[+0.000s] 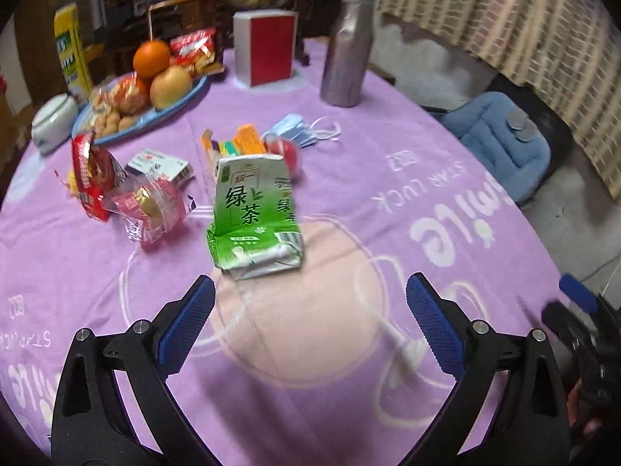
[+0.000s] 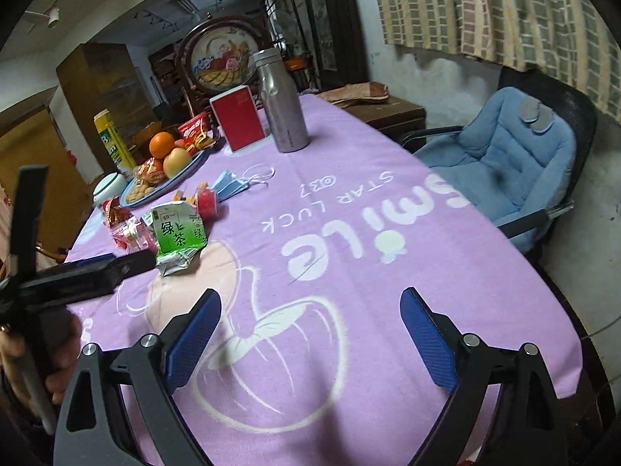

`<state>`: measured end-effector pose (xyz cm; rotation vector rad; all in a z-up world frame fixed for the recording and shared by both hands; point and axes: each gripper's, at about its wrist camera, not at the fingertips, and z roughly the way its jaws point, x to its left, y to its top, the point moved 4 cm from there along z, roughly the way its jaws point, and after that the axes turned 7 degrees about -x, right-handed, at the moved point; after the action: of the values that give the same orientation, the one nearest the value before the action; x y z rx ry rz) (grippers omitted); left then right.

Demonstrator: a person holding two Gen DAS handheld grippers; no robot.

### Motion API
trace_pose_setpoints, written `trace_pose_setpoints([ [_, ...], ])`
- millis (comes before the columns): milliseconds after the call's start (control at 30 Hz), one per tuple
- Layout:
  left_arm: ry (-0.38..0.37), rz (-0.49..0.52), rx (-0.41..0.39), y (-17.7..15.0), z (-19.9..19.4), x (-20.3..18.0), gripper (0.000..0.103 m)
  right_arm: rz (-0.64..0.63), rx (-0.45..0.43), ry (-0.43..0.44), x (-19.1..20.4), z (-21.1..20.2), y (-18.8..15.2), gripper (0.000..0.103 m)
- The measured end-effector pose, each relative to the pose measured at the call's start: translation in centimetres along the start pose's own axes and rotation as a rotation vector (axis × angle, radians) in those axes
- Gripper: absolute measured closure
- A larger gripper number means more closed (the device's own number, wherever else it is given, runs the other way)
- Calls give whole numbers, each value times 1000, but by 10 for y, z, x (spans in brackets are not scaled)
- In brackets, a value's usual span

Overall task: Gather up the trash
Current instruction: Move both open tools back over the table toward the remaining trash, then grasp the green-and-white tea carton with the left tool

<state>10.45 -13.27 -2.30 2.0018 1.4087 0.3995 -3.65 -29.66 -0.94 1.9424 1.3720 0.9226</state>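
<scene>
A crushed green tea carton [image 1: 254, 209] stands on the purple tablecloth [image 1: 349, 178], just beyond my open left gripper [image 1: 310, 295], which holds nothing. The carton also shows in the right wrist view [image 2: 178, 239]. Left of it lie a pink snack wrapper [image 1: 151, 206], a red wrapper [image 1: 91, 174] and a small white box [image 1: 161, 165]. Behind it lie orange wrappers [image 1: 236, 143], a red cup [image 1: 287, 153] and blue face masks [image 1: 297, 130]. My right gripper [image 2: 310, 306] is open and empty over bare cloth near the table's front edge.
A fruit plate [image 1: 139, 89], a red-and-white box [image 1: 268, 48], a metal bottle [image 1: 347, 46] and a white bowl [image 1: 52, 116] stand at the back. A blue cushioned chair [image 2: 512, 163] is at the right of the table. The left gripper's body [image 2: 77, 272] shows at the right view's left.
</scene>
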Motion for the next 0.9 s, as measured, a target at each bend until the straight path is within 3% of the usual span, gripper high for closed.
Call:
trace_pose_setpoints([
  [300, 23, -125, 106, 12, 60, 27, 8, -4, 37, 6, -2, 18, 2, 11],
  [667, 142, -120, 145, 20, 99, 35, 8, 15, 76, 27, -7, 41, 7, 11],
  [867, 157, -138, 165, 21, 108, 43, 8, 1, 85, 41, 1, 46, 8, 11],
  [900, 162, -143, 166, 20, 109, 45, 12, -1, 87, 41, 2, 47, 8, 11],
])
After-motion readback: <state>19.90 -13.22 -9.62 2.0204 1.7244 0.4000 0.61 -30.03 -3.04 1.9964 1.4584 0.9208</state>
